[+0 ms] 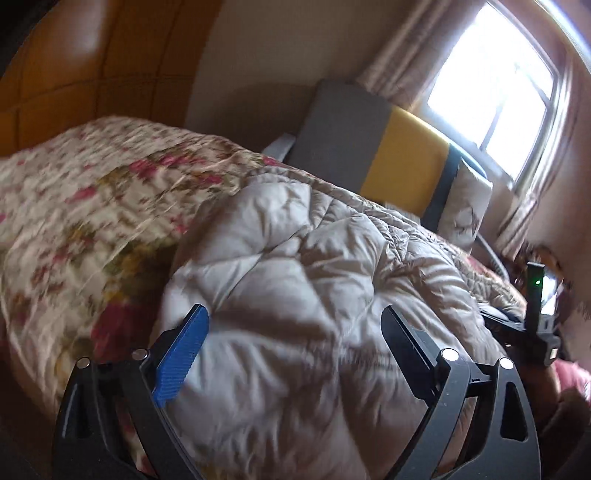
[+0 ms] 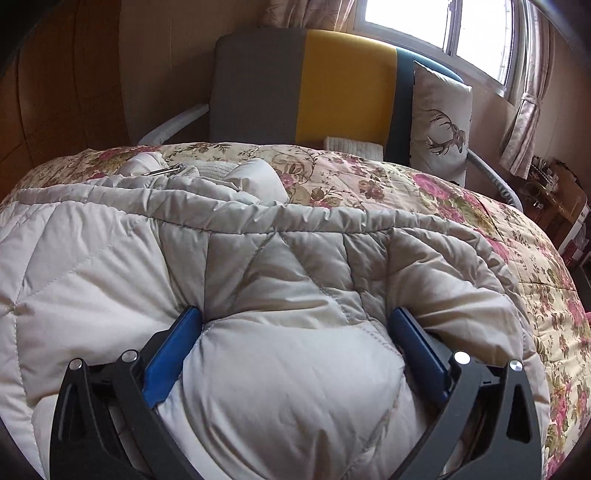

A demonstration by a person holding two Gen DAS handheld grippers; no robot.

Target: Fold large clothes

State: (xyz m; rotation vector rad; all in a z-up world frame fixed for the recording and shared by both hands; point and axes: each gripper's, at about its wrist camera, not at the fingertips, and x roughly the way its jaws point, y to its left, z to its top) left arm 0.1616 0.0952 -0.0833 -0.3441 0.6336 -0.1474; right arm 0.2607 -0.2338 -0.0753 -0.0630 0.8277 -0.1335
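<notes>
We see a pale grey quilted puffer coat (image 2: 236,280) spread over the near part of a bed covered by a cream quilt with pink flowers (image 2: 461,206). Our right gripper (image 2: 295,325) has its blue-padded fingers (image 2: 173,354) spread wide, with a puffy bulge of the coat bunched between them and touching both pads; it is released, not pinching. Our left gripper (image 1: 295,325) is likewise spread apart over the coat (image 1: 295,266), though that view is blurred. At the far side stand a grey and yellow upholstered chair (image 2: 306,88) and a white cushion with a stag print (image 2: 439,122), beneath a bright window (image 2: 424,26).
</notes>
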